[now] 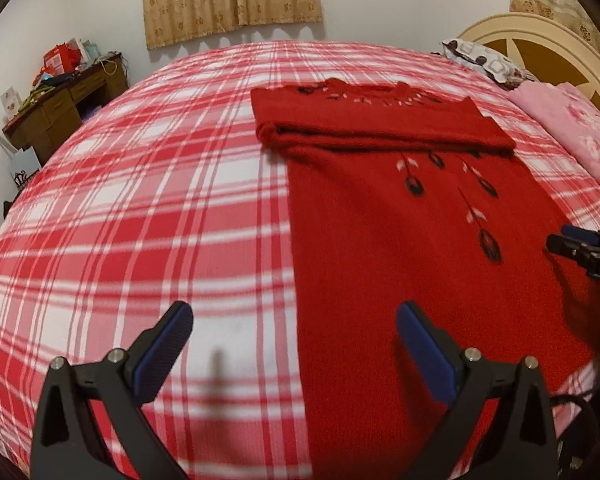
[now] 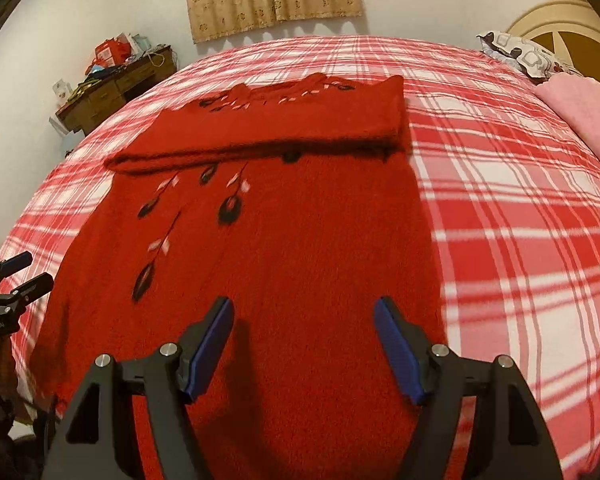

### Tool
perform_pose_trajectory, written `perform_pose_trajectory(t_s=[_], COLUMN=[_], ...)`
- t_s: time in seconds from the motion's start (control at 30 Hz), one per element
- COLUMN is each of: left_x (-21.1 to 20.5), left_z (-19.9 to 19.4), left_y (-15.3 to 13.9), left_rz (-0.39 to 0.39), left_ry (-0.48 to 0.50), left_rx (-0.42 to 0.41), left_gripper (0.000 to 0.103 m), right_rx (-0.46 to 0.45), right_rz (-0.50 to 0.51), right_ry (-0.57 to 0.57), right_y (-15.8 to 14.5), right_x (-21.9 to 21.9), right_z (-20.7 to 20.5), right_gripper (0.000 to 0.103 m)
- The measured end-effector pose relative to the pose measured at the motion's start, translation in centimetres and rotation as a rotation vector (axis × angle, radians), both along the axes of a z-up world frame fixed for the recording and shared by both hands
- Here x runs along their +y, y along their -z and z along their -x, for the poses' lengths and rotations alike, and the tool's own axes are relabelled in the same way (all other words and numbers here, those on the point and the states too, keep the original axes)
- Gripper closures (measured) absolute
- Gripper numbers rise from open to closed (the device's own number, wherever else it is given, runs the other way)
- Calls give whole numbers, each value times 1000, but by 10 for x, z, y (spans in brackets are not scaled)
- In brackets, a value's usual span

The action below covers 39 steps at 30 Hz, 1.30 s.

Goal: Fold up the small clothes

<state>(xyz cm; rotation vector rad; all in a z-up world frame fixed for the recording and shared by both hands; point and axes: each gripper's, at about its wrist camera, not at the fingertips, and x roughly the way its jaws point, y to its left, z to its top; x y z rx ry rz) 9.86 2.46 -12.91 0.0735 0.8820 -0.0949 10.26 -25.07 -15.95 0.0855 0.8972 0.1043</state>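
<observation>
A red knitted sweater with black and white leaf embroidery lies flat on the plaid bed, its sleeves folded across the chest as a band. It also shows in the right wrist view. My left gripper is open and empty, hovering over the sweater's left hem edge. My right gripper is open and empty above the lower body of the sweater. The right gripper also shows at the right edge of the left wrist view; the left gripper shows at the left edge of the right wrist view.
The bed has a red and white plaid sheet. A pink blanket and a patterned pillow lie by the cream headboard. A cluttered wooden desk stands by the far wall under a beige curtain.
</observation>
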Motion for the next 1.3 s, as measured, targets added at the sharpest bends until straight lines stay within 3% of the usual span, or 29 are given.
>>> perform_pose_trajectory(t_s=[0.2, 0.4, 0.47, 0.63, 0.77, 0.97, 1.13, 1.3], left_x=[6, 14, 15, 10, 6, 12, 9, -5], left_z=[24, 48, 53, 59, 59, 58, 58, 59], left_y=[9, 18, 21, 20, 26, 25, 28, 29], left_rz=[55, 126, 174, 235, 246, 226, 236, 195], left_ry=[24, 39, 50, 92, 92, 44, 62, 88], left_rx=[65, 142, 172, 190, 225, 214, 219, 206], left_gripper=[8, 26, 38, 46, 46, 44, 43, 42], right_rx=[13, 21, 18, 6, 2, -14, -29, -44], right_rz=[26, 21, 24, -1, -15, -21, -36, -36], right_ry=[-17, -16, -7, 18, 17, 2, 27, 50], right_y=[2, 3, 4, 5, 3, -5, -11, -17], right_x=[9, 10, 9, 7, 10, 10, 1, -9], right_z=[30, 57, 65, 74, 78, 89, 98, 104], right_gripper=[29, 29, 29, 29, 29, 29, 29, 29])
